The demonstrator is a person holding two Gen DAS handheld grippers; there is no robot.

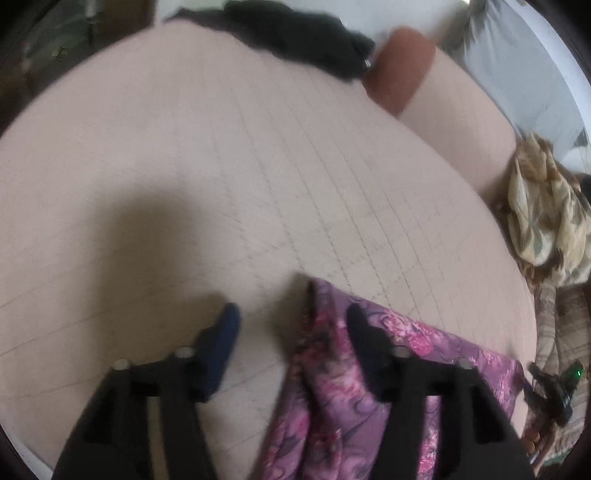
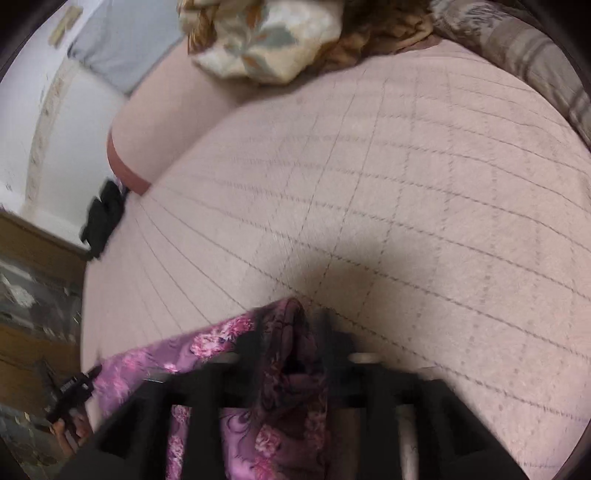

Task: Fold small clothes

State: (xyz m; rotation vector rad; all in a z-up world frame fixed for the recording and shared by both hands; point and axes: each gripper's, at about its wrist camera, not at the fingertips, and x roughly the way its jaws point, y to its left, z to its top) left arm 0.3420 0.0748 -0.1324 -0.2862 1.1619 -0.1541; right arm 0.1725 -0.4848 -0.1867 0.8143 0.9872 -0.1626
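Now, garment: purple floral cloth (image 1: 373,369) lies bunched on the pink quilted bed (image 1: 221,184).
Left gripper (image 1: 293,325): jaws apart, a fold between them, unpinched.
Right gripper (image 2: 291,332): jaws apart, blurred, fabric between.

My left gripper (image 1: 293,325) points down at the bed (image 1: 221,166), pinkish quilted cover with a stitched grid. Fingers stand apart: left finger (image 1: 223,332) has a blue pad over bare cover, right finger (image 1: 364,332) lies over a purple floral garment (image 1: 332,398). A fold of the cloth stands up between the fingers, nearer the right one; pads not pressing it that I can see. Black clothing (image 1: 295,33) at the far edge, a rust-brown pillow end (image 1: 399,70) beside it. Crumpled beige patterned cloth (image 1: 543,218) on the right. Blurry frame.
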